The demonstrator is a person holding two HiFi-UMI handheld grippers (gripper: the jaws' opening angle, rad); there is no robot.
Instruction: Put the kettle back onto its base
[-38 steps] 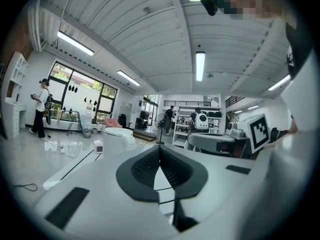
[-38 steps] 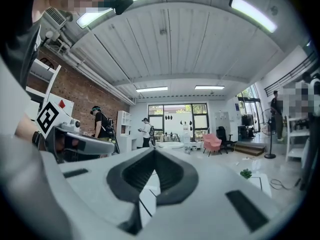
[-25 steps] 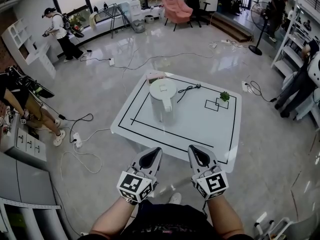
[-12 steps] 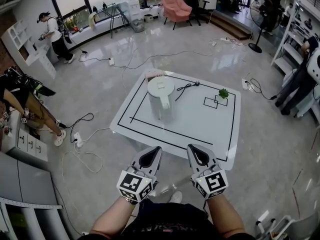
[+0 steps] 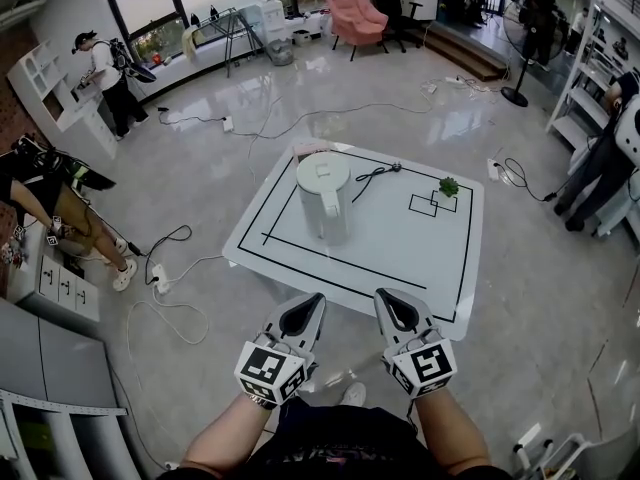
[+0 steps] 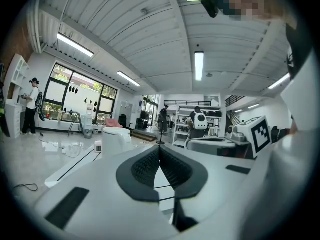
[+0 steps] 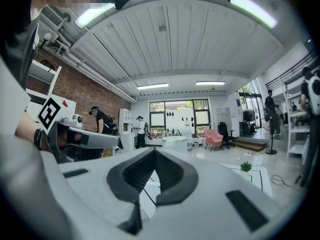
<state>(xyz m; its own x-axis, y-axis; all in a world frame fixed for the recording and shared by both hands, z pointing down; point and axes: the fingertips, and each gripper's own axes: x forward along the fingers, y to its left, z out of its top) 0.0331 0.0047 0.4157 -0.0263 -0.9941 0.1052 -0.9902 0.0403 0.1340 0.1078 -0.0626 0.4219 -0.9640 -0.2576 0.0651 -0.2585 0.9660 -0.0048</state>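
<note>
A white kettle with its lid closed stands upright on the left part of a low white table marked with black tape lines. A black cord lies on the table just right of the kettle. A pale flat thing peeks out behind the kettle, mostly hidden. Both grippers hover short of the table's near edge, well apart from the kettle. My left gripper is shut and empty, and so is my right gripper. The kettle shows far ahead in the left gripper view, and the kettle also shows in the right gripper view.
A small green plant sits by two taped squares at the table's far right. Cables trail over the glossy floor. People stand at the left and right edges. A pink armchair and a fan stand far back.
Both grippers stay where they were, shut. The head view has shifted slightly, so the table and kettle sit a little differently. The person at the far left has stepped toward the shelf.
</note>
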